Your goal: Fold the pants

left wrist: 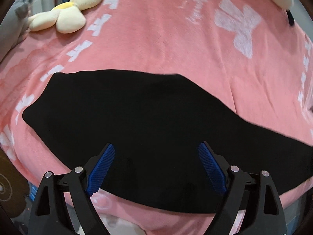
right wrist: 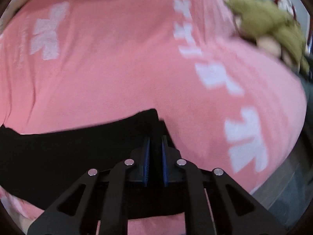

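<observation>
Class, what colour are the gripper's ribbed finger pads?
Blue pads, clearest in the left wrist view.

pink blanket (left wrist: 166, 39), white glyph-like marks and script, none legible

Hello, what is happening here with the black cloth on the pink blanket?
A person is folding black pants on a pink blanket, with a gripper in each hand. The right gripper is shut on an edge of the pants. The left gripper is open above the fabric and holds nothing. A plush flower lies at the far side.
</observation>
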A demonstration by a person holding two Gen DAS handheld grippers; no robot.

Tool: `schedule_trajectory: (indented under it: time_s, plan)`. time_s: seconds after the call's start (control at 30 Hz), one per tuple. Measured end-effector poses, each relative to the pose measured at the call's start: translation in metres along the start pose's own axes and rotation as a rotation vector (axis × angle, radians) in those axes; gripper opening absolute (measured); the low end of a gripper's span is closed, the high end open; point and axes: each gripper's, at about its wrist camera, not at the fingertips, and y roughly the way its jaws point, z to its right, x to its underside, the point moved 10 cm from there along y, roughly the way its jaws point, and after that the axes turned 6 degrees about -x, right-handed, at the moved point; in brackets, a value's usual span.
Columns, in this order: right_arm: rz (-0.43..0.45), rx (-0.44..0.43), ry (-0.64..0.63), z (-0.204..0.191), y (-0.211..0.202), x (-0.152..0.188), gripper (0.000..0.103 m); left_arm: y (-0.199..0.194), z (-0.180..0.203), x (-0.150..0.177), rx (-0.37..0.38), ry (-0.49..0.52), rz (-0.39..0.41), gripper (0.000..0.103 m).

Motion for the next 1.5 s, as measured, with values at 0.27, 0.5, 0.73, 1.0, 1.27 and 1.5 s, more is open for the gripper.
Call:
schedule_trajectory:
  time_s: [0.27,0.5,0.73,1.0,1.27,1.5]
  plan:
    - [-0.023,0.059,0.016,0.037,0.013,0.02,0.01,0.023,0.004,0.017,-0.126,0.029,-0.031,0.086]
    - [0.063,-0.085,0.217,0.045,-0.027,0.052,0.074,0.024,-0.004,0.026,-0.126,-0.04,-0.063,0.086]
    - [0.039,-0.179,0.318,0.043,-0.003,0.073,0.077,0.019,0.01,0.036,-0.101,-0.005,-0.065,0.086]
    - [0.149,-0.121,0.258,0.03,-0.038,0.066,0.079,0.011,-0.003,0.04,-0.095,-0.016,-0.063,0.086]
    - [0.078,-0.116,0.378,0.044,0.007,0.077,0.075,0.015,-0.011,0.041,-0.078,-0.056,-0.079,0.086]
    - [0.156,-0.206,0.409,0.018,-0.02,0.038,0.019,0.021,-0.016,0.045,-0.069,-0.063,-0.077,0.086]
